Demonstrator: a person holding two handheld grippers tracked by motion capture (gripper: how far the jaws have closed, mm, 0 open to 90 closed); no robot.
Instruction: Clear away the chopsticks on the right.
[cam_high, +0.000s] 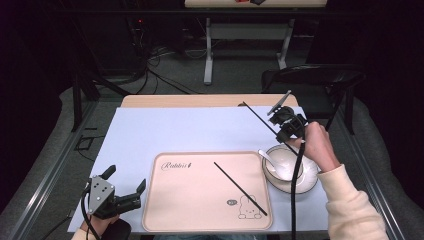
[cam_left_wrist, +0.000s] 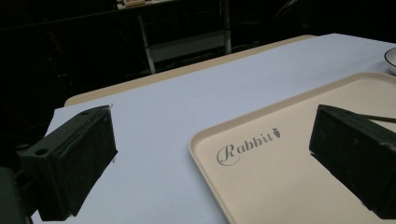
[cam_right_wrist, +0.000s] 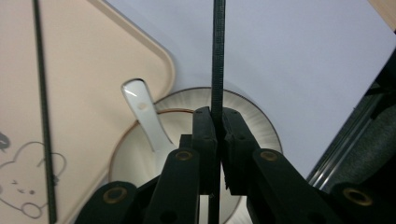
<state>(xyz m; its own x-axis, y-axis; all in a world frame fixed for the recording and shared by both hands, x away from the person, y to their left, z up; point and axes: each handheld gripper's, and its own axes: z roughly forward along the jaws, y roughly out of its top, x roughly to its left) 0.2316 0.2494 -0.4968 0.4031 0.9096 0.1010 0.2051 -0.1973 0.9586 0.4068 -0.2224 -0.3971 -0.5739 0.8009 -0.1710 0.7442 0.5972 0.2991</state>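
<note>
My right gripper (cam_high: 289, 127) hangs above the bowl (cam_high: 309, 181) at the right, shut on a black chopstick (cam_high: 257, 117) that slants up and to the left over the mat. The right gripper view shows the jaws (cam_right_wrist: 215, 116) pinched on that chopstick (cam_right_wrist: 217, 56), with the bowl (cam_right_wrist: 261, 126) and its white spoon (cam_right_wrist: 144, 112) below. A second chopstick (cam_high: 240, 188) lies slantwise on the beige rabbit tray (cam_high: 165, 210). My left gripper (cam_high: 126, 178) rests open by the tray's left edge, with nothing between its jaws (cam_left_wrist: 215, 126).
A pale blue mat (cam_high: 175, 130) covers the wooden table (cam_high: 200, 100). A black folding chair (cam_high: 320, 80) stands past the far right corner. Cables and another table's legs (cam_high: 207, 50) lie on the floor beyond. A metal rail (cam_right_wrist: 345, 140) runs along the table's right side.
</note>
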